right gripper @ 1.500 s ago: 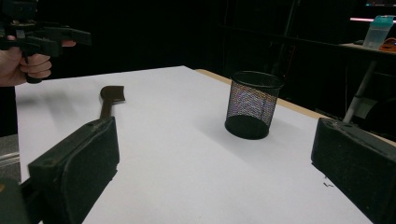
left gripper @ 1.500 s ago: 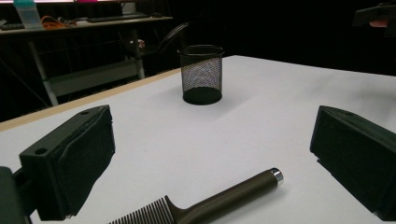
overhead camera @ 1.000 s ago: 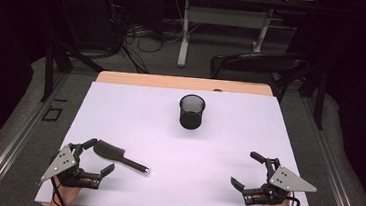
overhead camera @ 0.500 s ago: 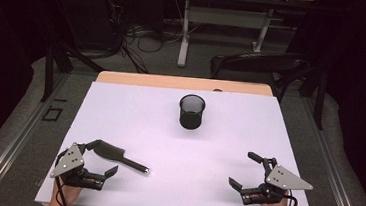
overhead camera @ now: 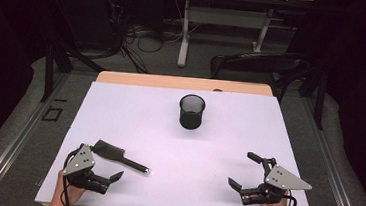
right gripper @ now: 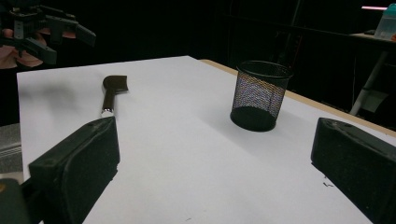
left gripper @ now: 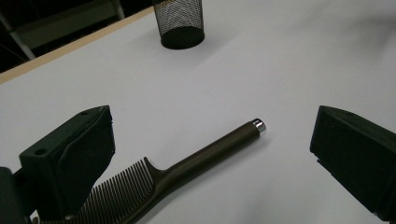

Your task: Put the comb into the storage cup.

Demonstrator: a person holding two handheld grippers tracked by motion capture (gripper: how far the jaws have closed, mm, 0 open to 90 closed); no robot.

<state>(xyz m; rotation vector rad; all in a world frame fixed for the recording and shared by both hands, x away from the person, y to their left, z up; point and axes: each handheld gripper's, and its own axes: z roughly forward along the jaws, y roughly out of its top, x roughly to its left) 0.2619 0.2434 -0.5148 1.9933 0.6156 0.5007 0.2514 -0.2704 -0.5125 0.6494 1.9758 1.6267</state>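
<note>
Lying flat on the desk point(overhead camera: 228, 137), a comb point(overhead camera: 116, 155) sits between the spread left claw point(overhead camera: 108, 164) (right claw point(overhead camera: 243, 169) spread too).

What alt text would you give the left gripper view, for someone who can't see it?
A dark comb with a long, silver-tipped handle lies on a white table, between the open left gripper's two black jaws. A black mesh cup stands upright farther back.
</note>
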